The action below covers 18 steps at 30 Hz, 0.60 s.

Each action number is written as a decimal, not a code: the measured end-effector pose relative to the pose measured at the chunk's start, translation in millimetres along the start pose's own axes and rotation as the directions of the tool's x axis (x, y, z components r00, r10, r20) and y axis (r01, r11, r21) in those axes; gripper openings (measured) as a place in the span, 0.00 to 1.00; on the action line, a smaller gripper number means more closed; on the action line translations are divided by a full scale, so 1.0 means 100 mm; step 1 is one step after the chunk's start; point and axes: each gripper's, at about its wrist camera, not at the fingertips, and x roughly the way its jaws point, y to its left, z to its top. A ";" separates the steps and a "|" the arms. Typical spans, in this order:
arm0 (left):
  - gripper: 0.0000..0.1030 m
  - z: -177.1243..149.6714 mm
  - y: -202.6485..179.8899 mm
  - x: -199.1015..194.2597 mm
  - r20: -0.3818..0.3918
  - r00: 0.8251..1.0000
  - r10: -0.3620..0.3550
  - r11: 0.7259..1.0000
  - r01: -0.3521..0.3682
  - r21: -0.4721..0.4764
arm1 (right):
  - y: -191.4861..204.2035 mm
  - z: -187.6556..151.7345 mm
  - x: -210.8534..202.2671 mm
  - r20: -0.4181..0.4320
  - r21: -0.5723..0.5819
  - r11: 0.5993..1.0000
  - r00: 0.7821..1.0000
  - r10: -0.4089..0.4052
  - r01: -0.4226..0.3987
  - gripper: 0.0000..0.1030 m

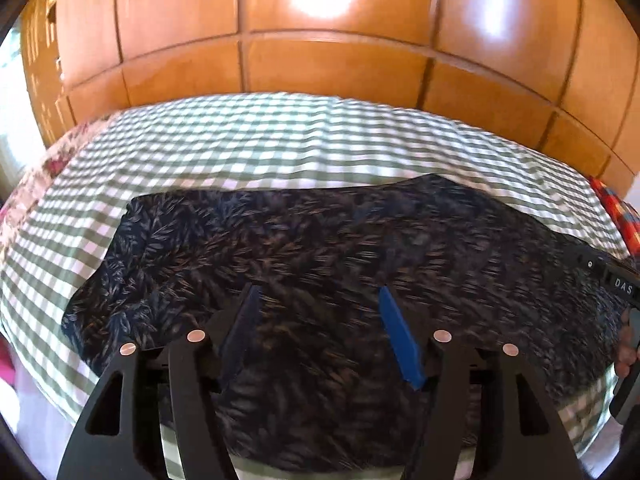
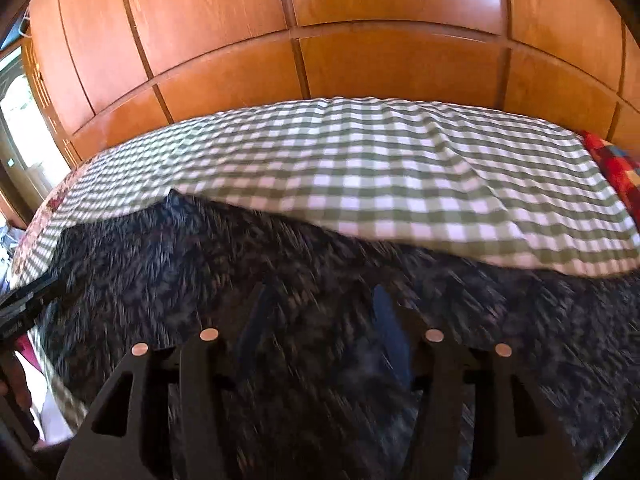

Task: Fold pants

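Dark navy pants with a leafy print (image 1: 280, 248) lie spread flat across the green-and-white checked bed cover (image 1: 240, 140). My left gripper (image 1: 318, 292) hovers just above the near middle of the pants, its blue fingers (image 1: 400, 340) wide apart with nothing between them. In the right wrist view the same pants (image 2: 160, 264) fill the lower half, blurred by motion. My right gripper (image 2: 320, 292) is also open over the fabric, holding nothing. The right gripper's black body (image 1: 616, 280) shows at the right edge of the left wrist view.
A wooden wardrobe (image 1: 320, 40) with panelled doors stands right behind the bed. A red patterned cloth (image 2: 616, 168) lies at the bed's right end and a floral cloth (image 1: 44, 168) at its left end. Bright daylight comes in at the far left.
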 end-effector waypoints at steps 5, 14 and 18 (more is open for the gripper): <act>0.60 -0.03 -0.22 -0.05 0.010 0.999 -0.030 0.999 0.030 0.041 | -0.20 -0.27 -0.17 -0.025 0.007 0.998 0.997 -0.068 0.068 0.53; 0.60 -0.07 -0.39 -0.01 -0.010 0.998 -0.058 0.996 0.059 0.068 | -0.59 -0.67 -0.38 -0.070 0.029 0.986 0.984 -0.161 0.164 0.53; 0.60 -0.08 -0.41 0.02 -0.021 0.998 -0.060 0.996 0.061 0.069 | -0.69 -0.77 -0.41 -0.081 0.037 0.987 0.985 -0.154 0.157 0.53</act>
